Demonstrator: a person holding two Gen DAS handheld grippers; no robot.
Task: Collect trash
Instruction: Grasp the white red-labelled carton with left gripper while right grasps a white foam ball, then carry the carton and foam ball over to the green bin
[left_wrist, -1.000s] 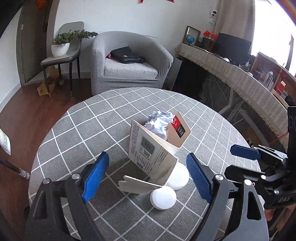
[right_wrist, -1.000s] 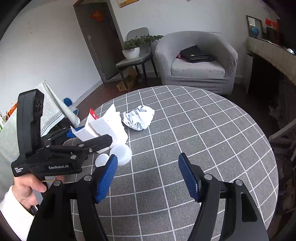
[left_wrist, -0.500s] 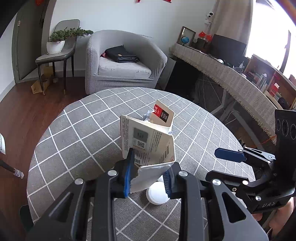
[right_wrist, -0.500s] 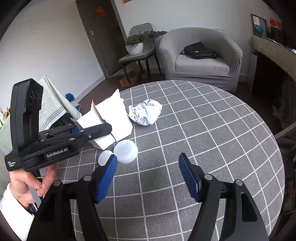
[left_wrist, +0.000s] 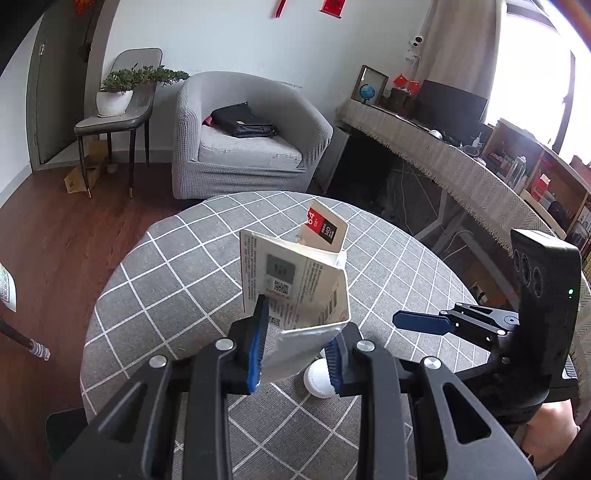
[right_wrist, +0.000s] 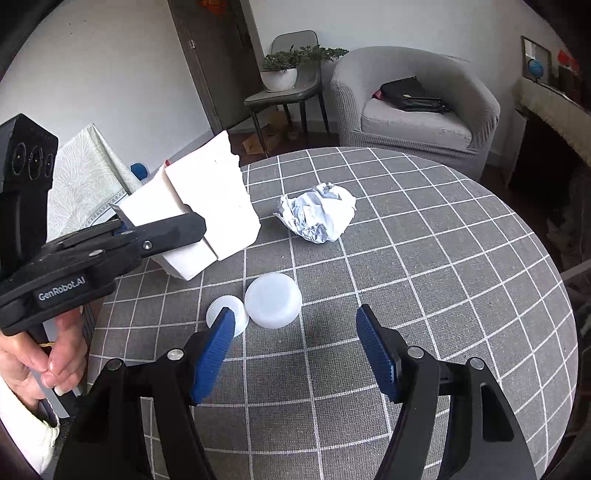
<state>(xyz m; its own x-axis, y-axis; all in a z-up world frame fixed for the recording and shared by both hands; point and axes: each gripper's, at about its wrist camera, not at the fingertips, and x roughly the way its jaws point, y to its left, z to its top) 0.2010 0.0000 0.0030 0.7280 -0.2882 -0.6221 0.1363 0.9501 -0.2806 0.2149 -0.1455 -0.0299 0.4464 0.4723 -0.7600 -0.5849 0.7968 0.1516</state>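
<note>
The left gripper (left_wrist: 295, 347) is clamped on the flap of a torn white cardboard carton (left_wrist: 295, 284), lifted off the grey checked round table (right_wrist: 424, 258). The right gripper (right_wrist: 295, 343) hangs with nothing between its closing jaws; just ahead lie 2 white round plastic lids (right_wrist: 272, 300), and farther ahead a crumpled white paper ball (right_wrist: 317, 212).

Both wrist views look steeply down, close over the round table (left_wrist: 155, 295) — sharing its checked top and armchair (right_wrist: 413, 110).
</note>
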